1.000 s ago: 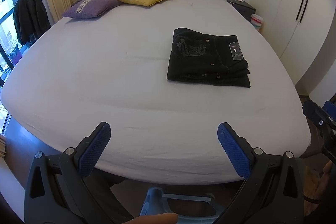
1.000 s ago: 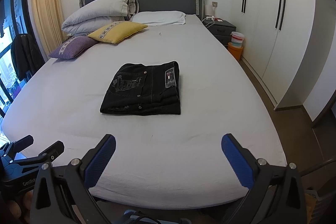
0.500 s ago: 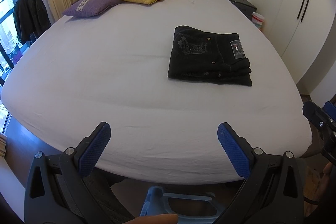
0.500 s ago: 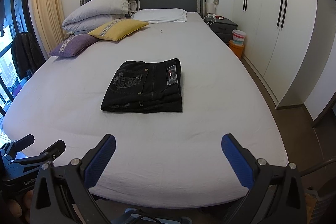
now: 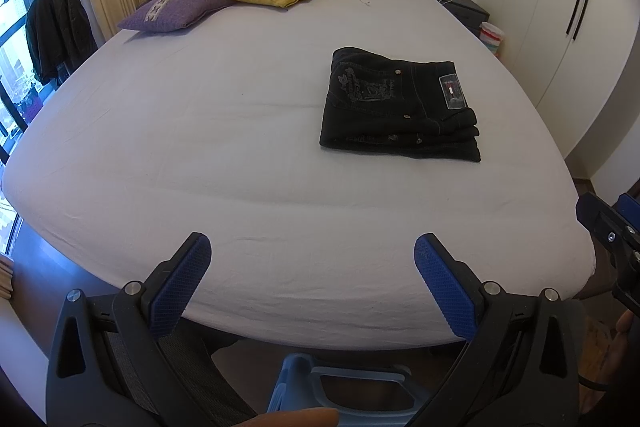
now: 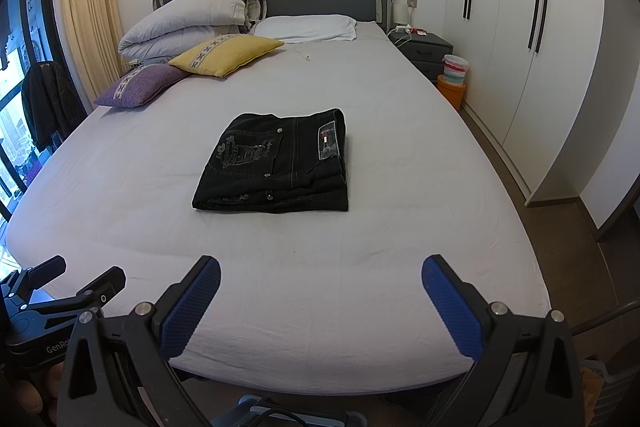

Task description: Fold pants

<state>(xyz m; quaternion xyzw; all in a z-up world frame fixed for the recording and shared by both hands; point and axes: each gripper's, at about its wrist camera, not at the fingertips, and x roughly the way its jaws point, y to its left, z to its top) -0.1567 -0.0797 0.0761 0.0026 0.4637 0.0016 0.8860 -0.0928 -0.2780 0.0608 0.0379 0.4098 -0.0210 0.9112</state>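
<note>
The black denim pants [image 6: 276,163], embroidered on the pocket and with a small label patch, lie in a compact rectangular stack on the grey-sheeted bed [image 6: 400,227], right of centre and well apart from both tools. The left tool [image 5: 312,259] and right tool [image 6: 320,283] hover released at the near edge, blue pads spread wide and holding nothing. The fold looks finished; doing it well now means leaving the stack alone, or at most pressing its uneven near-right layers flat.
</note>
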